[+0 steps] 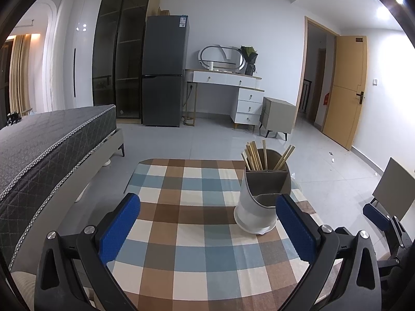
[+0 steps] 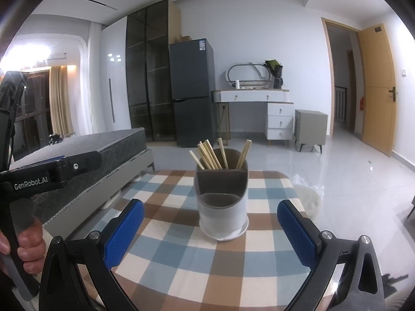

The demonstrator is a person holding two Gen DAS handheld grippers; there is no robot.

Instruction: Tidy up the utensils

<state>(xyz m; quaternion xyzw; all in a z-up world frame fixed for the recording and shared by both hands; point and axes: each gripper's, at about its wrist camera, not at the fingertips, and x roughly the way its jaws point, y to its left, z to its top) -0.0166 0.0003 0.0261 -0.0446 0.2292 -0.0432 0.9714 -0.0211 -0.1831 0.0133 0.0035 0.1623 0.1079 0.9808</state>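
Observation:
A grey and white utensil holder (image 1: 259, 199) (image 2: 222, 207) stands on a checked tablecloth (image 1: 192, 233) (image 2: 207, 259). Several wooden chopsticks (image 1: 255, 156) (image 2: 210, 155) lean in its rear compartment; the front compartments look empty. My left gripper (image 1: 207, 223) is open above the cloth, with the holder just ahead of its right finger. My right gripper (image 2: 210, 230) is open too, and the holder sits centred a little beyond its blue pads (image 2: 124, 233). Nothing lies between either pair of fingers. In the right wrist view the left gripper's body (image 2: 52, 171) shows at the left, held by a hand (image 2: 28, 243).
A bed (image 1: 52, 140) runs along the table's left side. A fridge (image 1: 163, 72), a white dressing table (image 1: 233, 88) and a small grey cabinet (image 1: 277, 116) stand at the far wall. An open door (image 1: 345, 90) is at the right. A chair back (image 1: 394, 189) sits right of the table.

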